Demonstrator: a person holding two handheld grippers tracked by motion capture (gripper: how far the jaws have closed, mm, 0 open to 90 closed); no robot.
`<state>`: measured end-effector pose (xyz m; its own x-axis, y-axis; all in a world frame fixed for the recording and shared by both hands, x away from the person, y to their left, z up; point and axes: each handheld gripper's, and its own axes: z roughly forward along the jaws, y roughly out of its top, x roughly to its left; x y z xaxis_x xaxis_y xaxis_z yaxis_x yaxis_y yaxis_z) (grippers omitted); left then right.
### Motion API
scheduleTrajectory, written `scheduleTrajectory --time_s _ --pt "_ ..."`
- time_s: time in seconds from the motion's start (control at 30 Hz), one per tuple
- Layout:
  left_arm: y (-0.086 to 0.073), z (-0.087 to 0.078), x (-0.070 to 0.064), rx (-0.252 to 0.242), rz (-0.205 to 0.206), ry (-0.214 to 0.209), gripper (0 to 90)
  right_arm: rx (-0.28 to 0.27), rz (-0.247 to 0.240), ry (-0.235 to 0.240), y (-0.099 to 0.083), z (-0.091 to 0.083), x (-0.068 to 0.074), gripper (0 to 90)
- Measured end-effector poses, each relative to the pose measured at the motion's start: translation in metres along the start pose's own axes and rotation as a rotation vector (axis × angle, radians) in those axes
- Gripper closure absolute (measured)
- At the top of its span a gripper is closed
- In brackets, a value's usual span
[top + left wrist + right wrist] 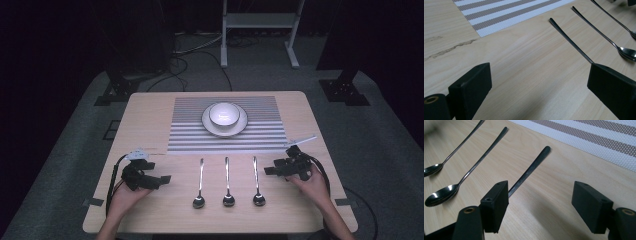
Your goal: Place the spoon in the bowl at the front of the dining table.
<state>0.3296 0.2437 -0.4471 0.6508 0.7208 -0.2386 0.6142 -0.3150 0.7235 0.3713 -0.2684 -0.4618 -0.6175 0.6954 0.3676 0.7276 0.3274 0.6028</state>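
On the wooden table [150, 115], seen from above, three spoons [227, 182] lie side by side below a striped mat [185, 130] bearing a bowl [224, 114] on a plate [207, 125]; the left gripper [162, 179] and right gripper [270, 170] flank them. From the left gripper view, its jaws gape wide beside the nearest spoon [571, 41]. From the right gripper view, its jaws stand wide, the closest spoon [530, 170] passing behind one jaw.

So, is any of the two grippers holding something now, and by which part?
Nothing is held. The left gripper and the right gripper both stand open over the table, beside the three spoons.
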Motion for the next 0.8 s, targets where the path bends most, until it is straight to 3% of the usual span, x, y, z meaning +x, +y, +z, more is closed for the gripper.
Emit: scheduleTrajectory --time_s 0.17,0.57,0.8 --pt "0.001 0.004 -0.007 0.010 0.020 -0.011 4.5 -0.017 0.005 0.006 0.000 -0.002 0.000 28.3" --pt "0.009 0.020 -0.038 0.048 0.097 -0.070 5.8 0.005 -0.020 -0.008 0.003 0.002 0.008 28.4" --pt "0.012 0.028 -0.058 0.064 0.155 -0.130 15.0 0.006 -0.019 -0.003 0.004 0.003 0.010 28.7"
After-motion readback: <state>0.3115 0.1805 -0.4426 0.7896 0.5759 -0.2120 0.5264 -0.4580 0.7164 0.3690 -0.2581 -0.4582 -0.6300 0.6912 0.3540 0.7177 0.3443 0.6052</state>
